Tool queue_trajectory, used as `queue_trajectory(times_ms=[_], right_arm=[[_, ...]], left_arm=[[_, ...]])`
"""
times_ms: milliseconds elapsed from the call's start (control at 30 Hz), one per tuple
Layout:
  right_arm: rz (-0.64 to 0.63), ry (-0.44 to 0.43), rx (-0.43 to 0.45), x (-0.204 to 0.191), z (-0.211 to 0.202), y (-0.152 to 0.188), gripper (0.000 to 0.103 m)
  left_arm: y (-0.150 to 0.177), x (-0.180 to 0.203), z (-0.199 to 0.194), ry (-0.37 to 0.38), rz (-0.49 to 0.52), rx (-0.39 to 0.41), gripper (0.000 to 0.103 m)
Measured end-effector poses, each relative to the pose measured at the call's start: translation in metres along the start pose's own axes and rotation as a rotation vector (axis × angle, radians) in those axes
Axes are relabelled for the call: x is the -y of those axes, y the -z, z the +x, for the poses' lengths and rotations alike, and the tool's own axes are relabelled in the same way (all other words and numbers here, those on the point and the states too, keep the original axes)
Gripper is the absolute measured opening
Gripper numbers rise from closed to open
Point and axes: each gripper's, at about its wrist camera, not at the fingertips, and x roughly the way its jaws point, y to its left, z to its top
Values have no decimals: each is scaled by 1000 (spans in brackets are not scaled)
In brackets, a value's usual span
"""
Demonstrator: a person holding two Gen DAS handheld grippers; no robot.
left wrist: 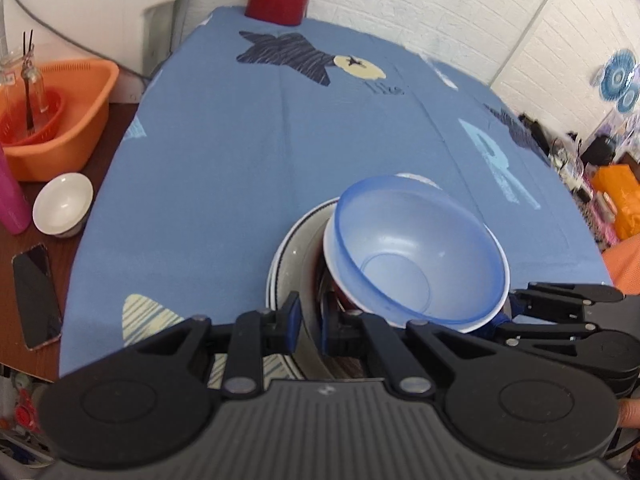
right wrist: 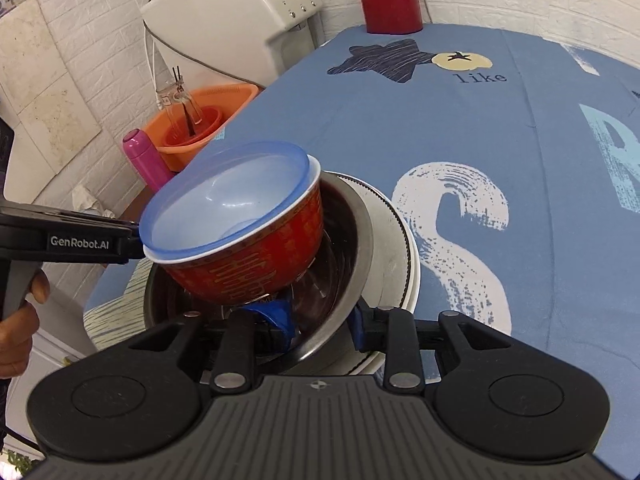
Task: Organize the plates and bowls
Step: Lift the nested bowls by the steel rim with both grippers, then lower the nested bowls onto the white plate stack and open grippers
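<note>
Stacking nearly finished: translucent blue bowl (right wrist: 228,196) nested in red patterned bowl (right wrist: 248,264), both tilted inside steel bowl (right wrist: 352,248) atop white plates (right wrist: 408,264) on blue-clothed bench (left wrist: 240,160). Right gripper (right wrist: 320,326) fingers straddling steel rim, grip uncertain. Left gripper (left wrist: 310,322) slightly parted, holding nothing visible. Remaining: levelling nested bowls; small white bowl (left wrist: 62,204) lying well apart.
</note>
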Motion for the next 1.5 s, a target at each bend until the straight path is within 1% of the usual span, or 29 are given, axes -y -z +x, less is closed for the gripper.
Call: queue_trajectory(times_ms=[67,133,233,300,400,467,500,533,567,633,833,967,1100,1200,1233,1267,1367,1433,1500], right_arm=[[4,15,11,-2,-1,3,13],[21,43,37,-3,-3,5,13],[25,107,93,-5,-12,10,13],[28,125,126,-4,-17,10,13],[7,133,137,-5,-18,10,14],[-10,133,136,-7,-20,12,15],[-14,129,142,-7,-23,13,15],[-11,116,152,-7,-27,14,16],[-1,104,159,-7,-31,15,16],[20,72,177,-5,-38,18,17],[107,38,207,6,-51,30,19],[232,23,266,24,-65,45,20],[355,24,333,41,-73,66,21],[417,27,394,53,-78,85,22],[430,41,414,56,-79,91,22],[440,60,422,58,-80,97,22],[469,103,424,65,-86,117,22],[489,108,448,66,-95,131,23],[494,117,486,64,-107,145,23]], left_arm=[[1,-3,-1,10,-5,12,0],[3,-8,-1,27,-31,17,3],[6,-13,-1,59,-66,24,8],[7,-12,-2,57,-73,28,10],[7,-9,-4,46,-85,40,17],[8,-7,-7,35,-86,53,25],[9,-6,-9,30,-87,61,36],[10,-4,-14,0,-85,73,56],[12,-3,-18,-24,-77,92,57],[13,-1,-25,-29,-57,120,57],[17,5,-36,-34,-65,135,57],[22,15,-44,-40,-68,146,57],[33,34,-58,-49,-74,208,58],[47,59,-71,-98,-74,293,58],[53,67,-74,-115,-73,321,60],[58,75,-77,-131,-68,349,61],[82,106,-80,-218,-22,422,62],[99,124,-79,-258,30,437,63],[117,139,-77,-275,71,437,63]])
